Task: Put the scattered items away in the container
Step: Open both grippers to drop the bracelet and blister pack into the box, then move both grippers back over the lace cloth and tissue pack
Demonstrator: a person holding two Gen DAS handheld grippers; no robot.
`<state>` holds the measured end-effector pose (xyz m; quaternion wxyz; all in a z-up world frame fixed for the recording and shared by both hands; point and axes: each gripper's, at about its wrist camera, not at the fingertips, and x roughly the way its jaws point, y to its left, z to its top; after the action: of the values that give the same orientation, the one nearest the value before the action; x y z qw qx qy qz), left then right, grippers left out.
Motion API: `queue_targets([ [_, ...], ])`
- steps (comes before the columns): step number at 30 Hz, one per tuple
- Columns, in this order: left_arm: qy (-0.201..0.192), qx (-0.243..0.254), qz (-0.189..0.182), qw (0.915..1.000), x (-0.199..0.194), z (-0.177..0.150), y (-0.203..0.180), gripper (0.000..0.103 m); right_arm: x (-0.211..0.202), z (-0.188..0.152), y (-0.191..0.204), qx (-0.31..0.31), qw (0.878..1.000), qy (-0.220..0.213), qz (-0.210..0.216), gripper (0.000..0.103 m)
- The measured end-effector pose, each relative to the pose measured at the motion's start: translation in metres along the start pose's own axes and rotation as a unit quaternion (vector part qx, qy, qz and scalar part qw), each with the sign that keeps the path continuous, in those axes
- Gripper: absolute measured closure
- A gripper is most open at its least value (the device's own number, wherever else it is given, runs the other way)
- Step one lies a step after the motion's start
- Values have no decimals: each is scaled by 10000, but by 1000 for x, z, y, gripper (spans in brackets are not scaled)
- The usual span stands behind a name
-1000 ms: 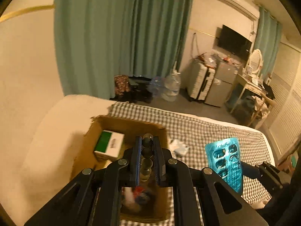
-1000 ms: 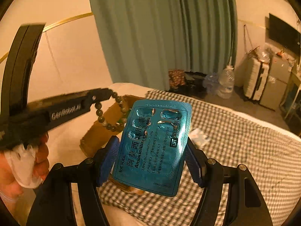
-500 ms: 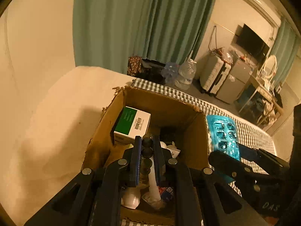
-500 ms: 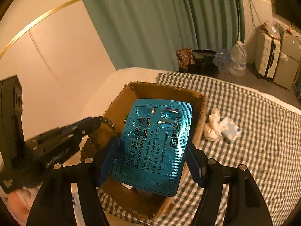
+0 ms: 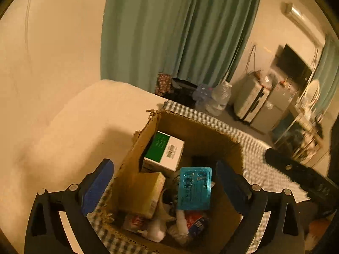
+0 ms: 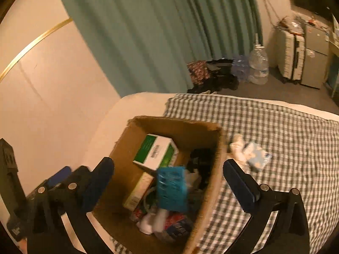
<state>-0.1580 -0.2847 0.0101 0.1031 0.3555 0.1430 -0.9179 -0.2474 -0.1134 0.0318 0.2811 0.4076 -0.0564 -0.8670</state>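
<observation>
An open cardboard box (image 5: 220, 139) stands on the bed and holds a green-and-white carton (image 5: 163, 150), a tan carton (image 5: 144, 190) and other small items. A teal blister pack (image 5: 195, 188) lies loose on top of the contents and shows blurred as the blister pack (image 6: 171, 188) in the right wrist view. My left gripper (image 5: 163, 167) hangs over the box with its jaws opening wide and its pads touching nothing. My right gripper (image 6: 167, 163) is over the same box, jaws opening, free of the pack. I cannot pick out the bead bracelet in the box.
A crumpled tissue and a small tissue packet (image 6: 250, 152) lie on the checkered blanket (image 6: 286, 137) just right of the box. The white bedding (image 5: 84, 122) spreads to the left. Beyond the bed are teal curtains, water bottles and a suitcase (image 6: 290, 57).
Both grippers came down over the box and opened. The left let go of the bead bracelet. The right let go of the blister pack, which now lies in the box.
</observation>
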Motion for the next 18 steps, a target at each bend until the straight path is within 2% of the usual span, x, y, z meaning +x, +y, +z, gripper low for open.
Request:
queue_targets([
  [6, -25, 519, -53, 9986, -12, -19, -43, 3, -48, -11, -44, -27, 9985, -289, -457, 0],
  [11, 85, 962, -261, 9950, -20, -49, -103, 2, -105, -25, -89, -143, 9926, -632, -1027, 0],
  [14, 278, 1025, -470, 9932, -16, -63, -136, 2, -136, -35, -123, 81, 9910, -749, -1108, 0],
  [18, 204, 1221, -502, 9910, -11, -81, -180, 2, -160, -53, -151, 202, 9891, -861, -1179, 0],
])
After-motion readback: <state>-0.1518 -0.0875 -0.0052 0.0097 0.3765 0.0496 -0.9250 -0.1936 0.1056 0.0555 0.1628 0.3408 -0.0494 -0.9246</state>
